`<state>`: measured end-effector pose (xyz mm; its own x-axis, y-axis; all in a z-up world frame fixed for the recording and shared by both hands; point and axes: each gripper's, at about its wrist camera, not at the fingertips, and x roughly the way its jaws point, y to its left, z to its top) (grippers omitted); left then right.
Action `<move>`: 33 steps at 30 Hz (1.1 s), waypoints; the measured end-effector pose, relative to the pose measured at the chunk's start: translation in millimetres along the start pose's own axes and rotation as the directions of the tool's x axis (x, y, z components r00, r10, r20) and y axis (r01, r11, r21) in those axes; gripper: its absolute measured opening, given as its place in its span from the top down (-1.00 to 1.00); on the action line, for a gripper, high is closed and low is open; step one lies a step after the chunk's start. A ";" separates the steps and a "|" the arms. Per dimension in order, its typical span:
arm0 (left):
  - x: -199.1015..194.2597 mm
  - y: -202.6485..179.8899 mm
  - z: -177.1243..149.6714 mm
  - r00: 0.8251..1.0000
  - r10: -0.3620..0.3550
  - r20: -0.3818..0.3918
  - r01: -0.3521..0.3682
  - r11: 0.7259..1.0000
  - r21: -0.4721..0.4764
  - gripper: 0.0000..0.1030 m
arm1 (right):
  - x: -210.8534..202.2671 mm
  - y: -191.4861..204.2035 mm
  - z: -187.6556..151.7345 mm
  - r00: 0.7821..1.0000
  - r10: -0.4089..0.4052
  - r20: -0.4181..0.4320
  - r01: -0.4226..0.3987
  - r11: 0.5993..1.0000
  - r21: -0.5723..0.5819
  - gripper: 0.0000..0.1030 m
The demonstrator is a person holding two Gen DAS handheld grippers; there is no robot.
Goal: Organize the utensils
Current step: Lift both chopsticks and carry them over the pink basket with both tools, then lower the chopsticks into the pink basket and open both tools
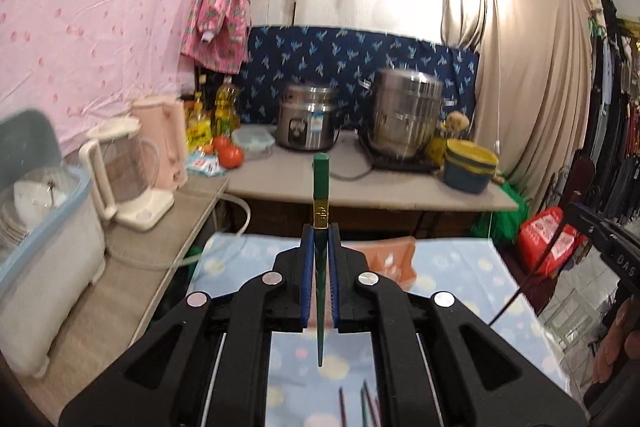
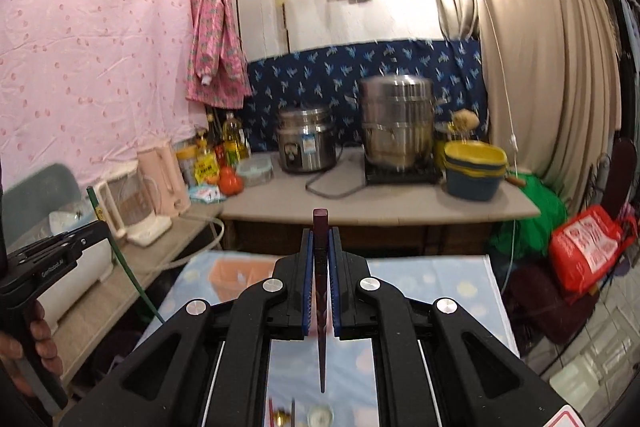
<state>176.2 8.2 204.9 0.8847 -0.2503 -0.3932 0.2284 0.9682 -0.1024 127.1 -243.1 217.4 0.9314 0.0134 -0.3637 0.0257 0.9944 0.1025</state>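
Green chopstick (image 1: pixel 321 227) with a gold band near its square thick end, upright, tapered tip down, dark maroon chopstick (image 2: pixel 321 291) likewise upright, more chopsticks (image 1: pixel 366 405) lying on the patterned cloth below

Ahead of my grippers the patterned tabletop (image 2: pixel 432 279) lay open save an orange holder (image 2: pixel 236 273); beyond, cooker (image 2: pixel 306 141), steel pot (image 2: pixel 396 123) and kettles (image 2: pixel 160 171) blocked the counters.

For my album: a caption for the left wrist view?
Left gripper shut on a green chopstick, raised over a blue tablecloth.
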 end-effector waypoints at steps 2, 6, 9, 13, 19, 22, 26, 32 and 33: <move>13.7 -2.3 17.6 1.000 -0.004 0.022 0.004 1.000 -0.001 0.87 | 19.6 2.7 19.9 1.000 0.014 0.024 -0.014 1.000 0.008 0.87; 47.9 -4.1 42.4 0.999 -0.003 0.051 0.004 1.000 -0.015 0.87 | 59.5 6.7 44.8 0.998 0.020 0.058 -0.022 0.999 0.025 0.87; 74.3 -2.5 49.3 0.999 -0.002 0.049 0.003 1.000 -0.025 0.87 | 90.6 4.8 53.2 0.998 0.035 0.056 -0.038 0.998 0.054 0.87; 105.4 1.0 41.1 1.000 0.007 0.024 -0.006 1.000 -0.030 0.87 | 126.6 3.5 47.1 0.999 0.041 0.027 -0.043 0.996 0.073 0.87; 140.3 12.9 13.5 0.999 0.025 -0.040 -0.027 0.998 -0.048 0.87 | 167.7 1.8 4.3 0.996 0.038 -0.079 -0.034 0.998 0.053 0.86; 144.8 18.2 0.9 0.998 0.041 -0.057 -0.044 0.997 -0.057 0.85 | 171.1 -1.5 -10.3 0.996 -0.002 -0.089 0.005 1.000 0.030 0.65; 137.3 22.8 -9.6 0.995 0.077 -0.057 -0.080 0.995 -0.063 0.16 | 153.8 -8.7 -19.6 0.997 -0.039 -0.063 0.041 0.999 0.019 0.21; 102.3 23.1 -30.0 0.993 0.105 -0.051 -0.107 0.993 -0.048 -0.10 | 118.0 -18.8 -40.3 0.995 -0.030 -0.092 0.034 0.998 0.051 0.19; 94.8 22.9 -37.1 0.993 0.101 -0.058 -0.104 0.993 -0.049 -0.12 | 110.7 -19.5 -45.6 0.994 -0.027 -0.102 0.032 0.998 0.051 0.19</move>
<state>250.2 6.6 131.5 0.8784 -0.1506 -0.4536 0.1150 0.9878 -0.1053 213.2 -256.2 133.0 0.8886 -0.0026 -0.4586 0.0742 0.9876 0.1381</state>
